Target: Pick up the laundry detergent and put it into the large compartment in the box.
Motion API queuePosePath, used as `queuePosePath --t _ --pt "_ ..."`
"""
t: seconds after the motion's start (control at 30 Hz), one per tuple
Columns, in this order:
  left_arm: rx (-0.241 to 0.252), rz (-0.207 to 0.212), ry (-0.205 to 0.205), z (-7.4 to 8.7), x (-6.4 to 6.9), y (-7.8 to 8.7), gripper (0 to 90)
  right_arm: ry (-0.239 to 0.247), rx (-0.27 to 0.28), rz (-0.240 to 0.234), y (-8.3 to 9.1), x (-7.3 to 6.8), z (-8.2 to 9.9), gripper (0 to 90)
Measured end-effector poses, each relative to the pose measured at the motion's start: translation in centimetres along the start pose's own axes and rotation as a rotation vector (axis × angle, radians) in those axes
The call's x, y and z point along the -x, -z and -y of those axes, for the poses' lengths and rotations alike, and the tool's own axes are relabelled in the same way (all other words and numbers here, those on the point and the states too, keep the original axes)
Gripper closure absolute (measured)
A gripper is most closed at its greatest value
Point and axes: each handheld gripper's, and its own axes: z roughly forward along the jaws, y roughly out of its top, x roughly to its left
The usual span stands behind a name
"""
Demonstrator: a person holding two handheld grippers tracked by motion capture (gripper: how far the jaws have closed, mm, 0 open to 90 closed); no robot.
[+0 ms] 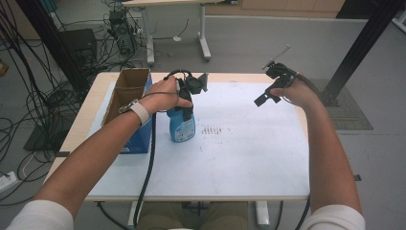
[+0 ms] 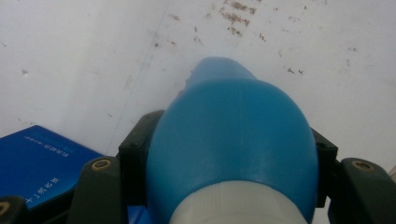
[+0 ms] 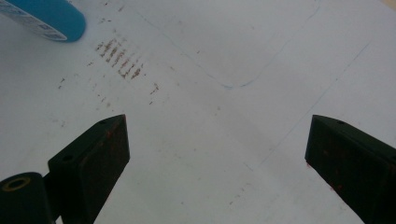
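Note:
A blue spray bottle (image 1: 182, 125) with a white collar stands upright on the white mat (image 1: 249, 163), left of centre. My left gripper (image 1: 187, 103) comes down on it from above and is shut on its upper body. In the left gripper view, the black jaws press on both sides of the blue bottle (image 2: 233, 135). My right gripper (image 1: 267, 96) hangs above the mat's far right part, open with nothing between its jaws (image 3: 215, 154). The bottle's base (image 3: 51, 16) shows at the top left of the right gripper view.
An open cardboard box with blue sides (image 1: 136, 139) stands at the table's left, close beside the bottle; its blue side (image 2: 37, 158) shows in the left gripper view. Brown smudges (image 1: 215, 130) mark the mat's middle. Cables and table legs lie beyond the far edge.

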Motion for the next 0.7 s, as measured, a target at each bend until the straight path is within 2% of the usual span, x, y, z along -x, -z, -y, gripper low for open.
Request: queuePosePath --t 0.7 --pt "0.006 0.009 -0.01 0.21 -0.24 0.0 38.2 -0.004 -0.004 0.004 0.27 -0.13 0.15 6.6"
